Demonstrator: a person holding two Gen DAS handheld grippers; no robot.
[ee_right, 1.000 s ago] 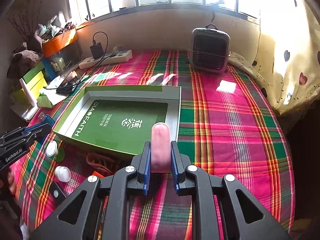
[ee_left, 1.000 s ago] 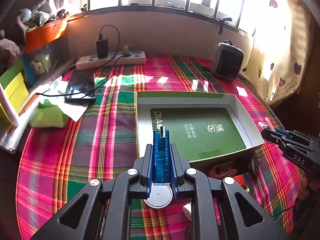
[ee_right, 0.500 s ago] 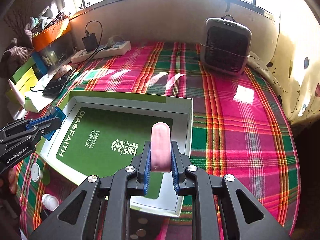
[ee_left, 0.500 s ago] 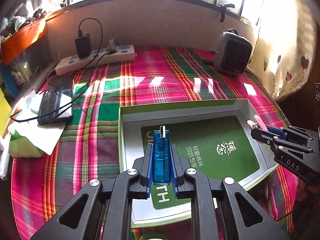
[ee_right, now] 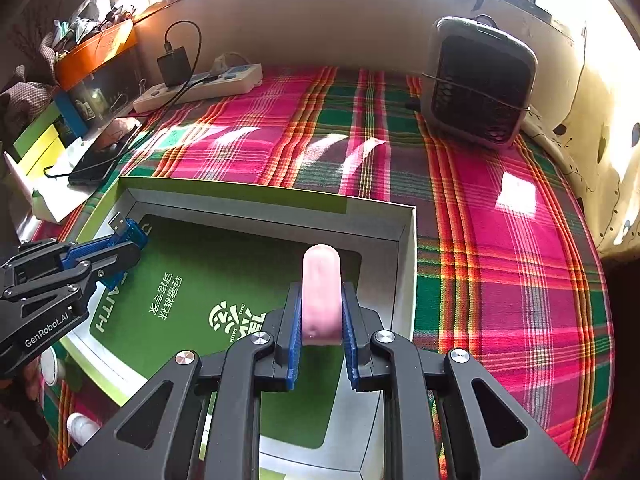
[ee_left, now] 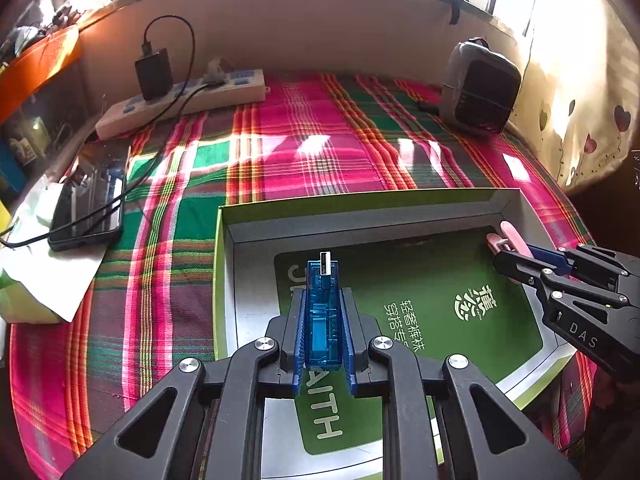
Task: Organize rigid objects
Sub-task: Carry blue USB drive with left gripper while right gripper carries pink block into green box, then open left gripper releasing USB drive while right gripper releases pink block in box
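My left gripper (ee_left: 322, 316) is shut on a translucent blue USB adapter (ee_left: 322, 312) whose metal plug points forward. It hovers over the left part of a shallow grey box with green rim (ee_left: 224, 236) and a green printed bottom. My right gripper (ee_right: 321, 312) is shut on a pink rounded clip (ee_right: 321, 292), above the box's right part (ee_right: 406, 264). Each gripper shows in the other view: the right one with the pink clip (ee_left: 512, 240), the left one with the blue adapter (ee_right: 128, 232).
A plaid cloth (ee_left: 320, 140) covers the table. Behind stand a power strip with charger (ee_left: 180, 96), a phone on white paper (ee_left: 90, 200) and a small grey heater (ee_right: 480, 84). White caps (ee_right: 82, 426) lie by the box's near left corner. Clutter lines the left edge.
Both grippers have moved forward and down, from in front of the box to above its inside, each still holding its object. The small items near the box front have left the left wrist view.
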